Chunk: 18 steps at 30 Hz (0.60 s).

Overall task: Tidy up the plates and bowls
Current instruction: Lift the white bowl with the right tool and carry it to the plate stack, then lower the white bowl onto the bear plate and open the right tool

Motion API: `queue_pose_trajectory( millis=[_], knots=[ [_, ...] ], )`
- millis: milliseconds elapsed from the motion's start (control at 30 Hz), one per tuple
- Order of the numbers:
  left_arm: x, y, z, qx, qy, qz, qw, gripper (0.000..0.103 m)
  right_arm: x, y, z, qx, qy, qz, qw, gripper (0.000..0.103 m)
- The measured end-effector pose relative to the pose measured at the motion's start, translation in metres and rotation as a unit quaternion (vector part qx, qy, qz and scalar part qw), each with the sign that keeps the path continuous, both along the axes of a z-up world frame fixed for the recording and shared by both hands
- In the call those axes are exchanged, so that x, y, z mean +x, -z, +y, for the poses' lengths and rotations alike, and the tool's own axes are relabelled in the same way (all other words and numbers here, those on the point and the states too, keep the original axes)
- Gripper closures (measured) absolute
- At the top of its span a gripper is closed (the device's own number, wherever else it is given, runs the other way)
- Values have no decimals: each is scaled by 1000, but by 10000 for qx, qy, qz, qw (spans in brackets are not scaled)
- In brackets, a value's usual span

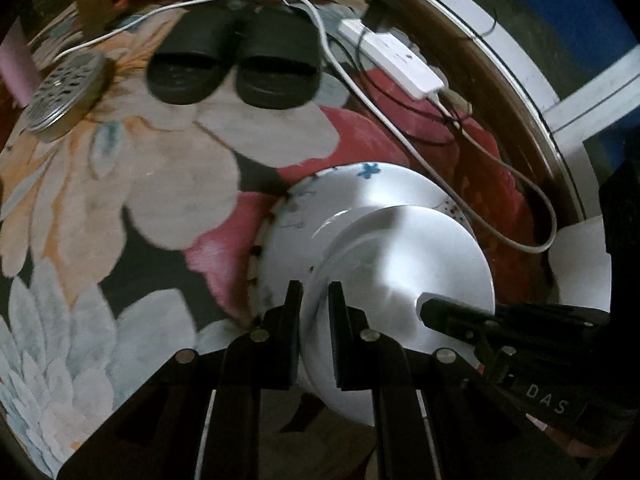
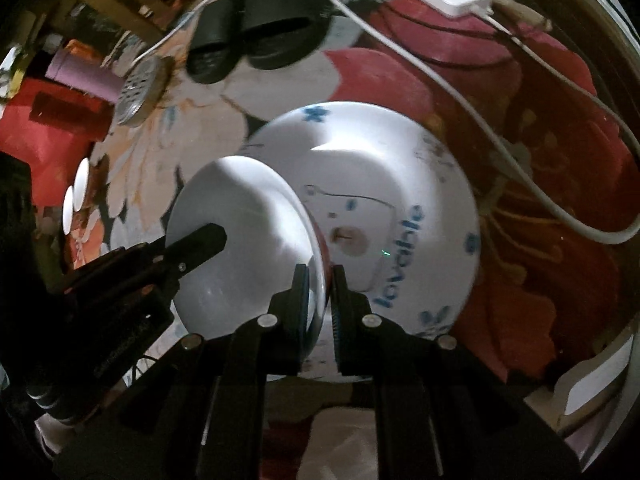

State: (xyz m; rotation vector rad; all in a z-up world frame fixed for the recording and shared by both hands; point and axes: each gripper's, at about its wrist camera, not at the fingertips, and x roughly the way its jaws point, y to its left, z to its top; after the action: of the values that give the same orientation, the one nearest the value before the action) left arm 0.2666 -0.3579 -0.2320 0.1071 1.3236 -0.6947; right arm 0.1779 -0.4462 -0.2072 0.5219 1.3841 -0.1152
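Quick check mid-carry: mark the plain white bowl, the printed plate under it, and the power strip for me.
plain white bowl (image 2: 248,240), right wrist view, inner wall.
printed plate (image 2: 416,184), right wrist view, bare upper face.
power strip (image 1: 396,60), left wrist view, top of casing.

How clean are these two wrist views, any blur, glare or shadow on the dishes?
Left wrist: slippers and metal strainer smeared by motion blur, plain bowl half in shadow. Right wrist: printed plate fairly sharp, shadow bands across it, bright patch on the bowl; fisheye bends the edges.
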Motion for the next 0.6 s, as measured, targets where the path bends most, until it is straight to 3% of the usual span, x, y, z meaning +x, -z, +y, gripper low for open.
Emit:
queue_pose_trajectory(
  millis=[233, 467, 567, 600],
  knots=[
    [-4, 20, -26, 151, 240, 97, 9996, 92, -7, 19, -21, 24, 165, 159, 9997, 92],
    [-3, 20, -29, 262, 314, 90, 9991, 92, -9, 22, -26, 224, 184, 107, 9995, 90],
    [0, 20, -25, 253, 208, 151, 9994, 85, -10, 21, -25, 231, 171, 79, 9996, 89],
    [0, 20, -23, 240, 169, 171, 9994, 78, -9, 22, -25, 232, 164, 89, 9996, 89]
  ],
)
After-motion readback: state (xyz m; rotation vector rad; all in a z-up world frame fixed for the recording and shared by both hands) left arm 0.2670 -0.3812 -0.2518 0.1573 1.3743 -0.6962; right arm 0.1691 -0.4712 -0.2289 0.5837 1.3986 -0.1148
